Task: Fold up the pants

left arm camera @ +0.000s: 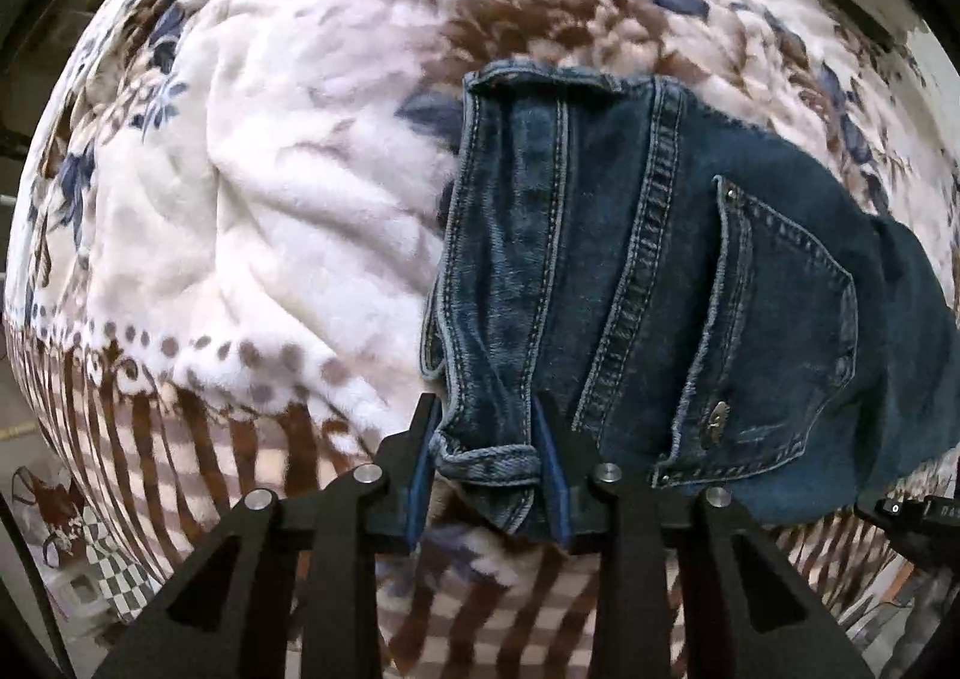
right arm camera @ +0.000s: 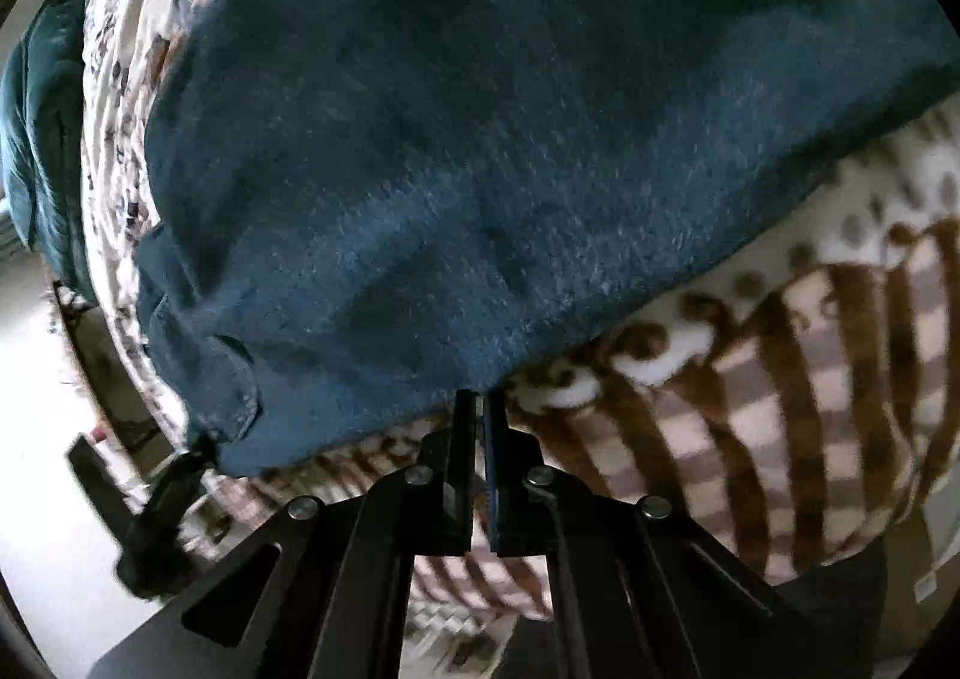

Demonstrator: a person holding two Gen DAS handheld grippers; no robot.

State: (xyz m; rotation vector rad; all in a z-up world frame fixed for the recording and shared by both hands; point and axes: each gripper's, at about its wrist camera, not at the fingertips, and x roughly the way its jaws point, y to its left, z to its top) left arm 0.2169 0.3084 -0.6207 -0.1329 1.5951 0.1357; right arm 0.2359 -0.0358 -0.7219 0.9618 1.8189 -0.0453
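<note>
Dark blue jeans point(left arm camera: 660, 283) lie on a floral blanket, waistband toward the left, back pocket point(left arm camera: 780, 319) facing up. My left gripper point(left arm camera: 487, 415) is shut on the near corner of the waistband, with denim bunched between its fingers. In the right wrist view the jeans point(right arm camera: 480, 139) fill most of the frame. My right gripper point(right arm camera: 480, 400) has its fingers nearly together at the near edge of the denim; the fabric pinch itself is hard to see. The left gripper point(right arm camera: 156, 505) also shows at the lower left of that view.
The white, brown and blue floral blanket point(left arm camera: 270, 199) covers the bed; its striped brown border point(right arm camera: 780, 379) hangs over the near edge. Floor shows beyond the edge at the lower left point(right arm camera: 54, 439). A teal cloth point(right arm camera: 42, 139) lies at the far left.
</note>
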